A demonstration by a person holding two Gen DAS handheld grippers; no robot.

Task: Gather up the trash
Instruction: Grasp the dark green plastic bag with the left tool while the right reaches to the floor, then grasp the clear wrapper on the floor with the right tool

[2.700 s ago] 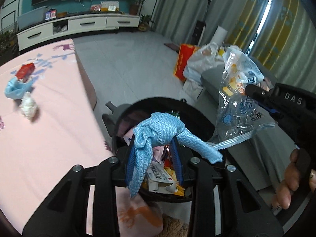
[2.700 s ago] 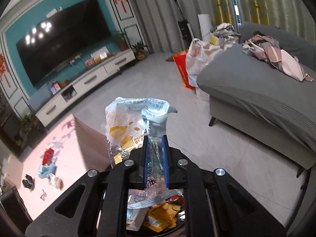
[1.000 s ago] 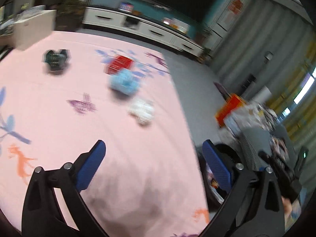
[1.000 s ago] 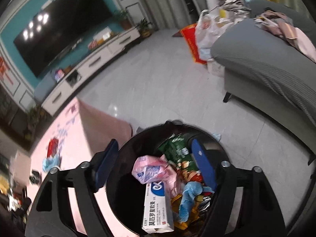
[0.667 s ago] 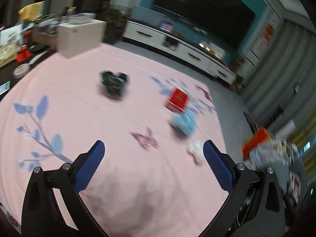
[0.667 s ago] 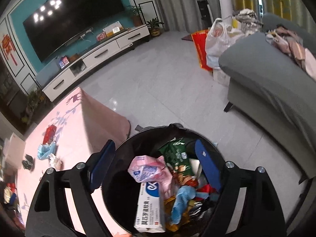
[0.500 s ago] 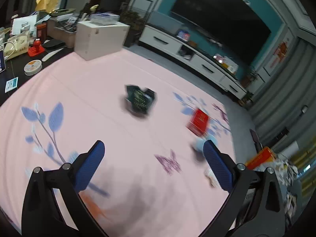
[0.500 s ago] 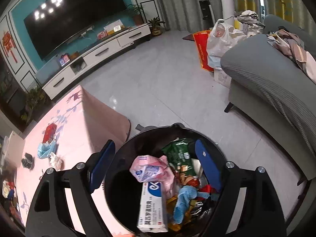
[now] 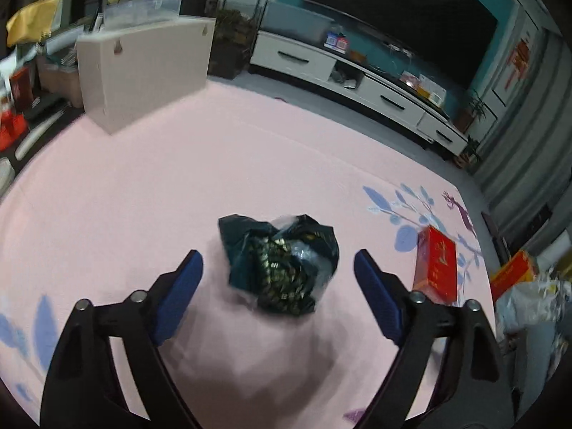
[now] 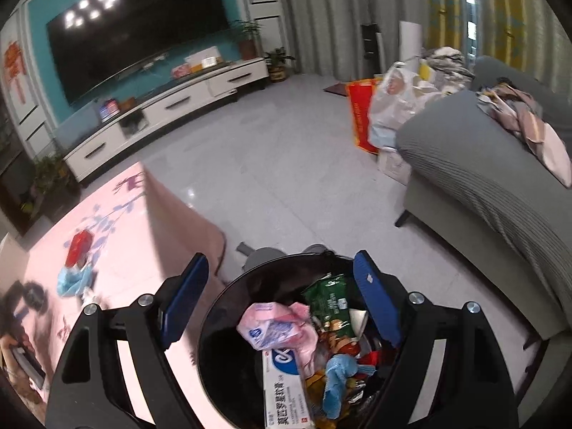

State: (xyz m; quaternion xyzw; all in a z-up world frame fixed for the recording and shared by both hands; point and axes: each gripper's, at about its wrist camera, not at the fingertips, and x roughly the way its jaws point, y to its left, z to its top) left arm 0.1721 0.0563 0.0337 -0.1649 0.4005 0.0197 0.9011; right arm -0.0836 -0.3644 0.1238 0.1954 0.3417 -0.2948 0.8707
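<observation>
A crumpled dark green wrapper (image 9: 282,268) lies on the pink tablecloth (image 9: 214,186). My left gripper (image 9: 279,279) is open and empty, its blue fingers on either side of the wrapper and just short of it. A red box (image 9: 436,264) lies to the right. My right gripper (image 10: 279,296) is open and empty above the black trash bin (image 10: 214,325), which holds a pink packet, a white box (image 10: 286,389), a green bag and a blue cloth (image 10: 339,375). The red box (image 10: 79,246) and a blue crumpled piece (image 10: 73,280) show on the table at left.
A beige box (image 9: 143,68) stands at the table's far edge with clutter to its left. A white TV cabinet (image 10: 171,107) runs along the teal wall. A grey sofa (image 10: 482,178) stands at right, with bags (image 10: 393,107) beside it on the tiled floor.
The left gripper dropped the blue cloth in the bin, opened, and swung over the table to the dark green wrapper. The right gripper released the clear bag and stays open above the bin.
</observation>
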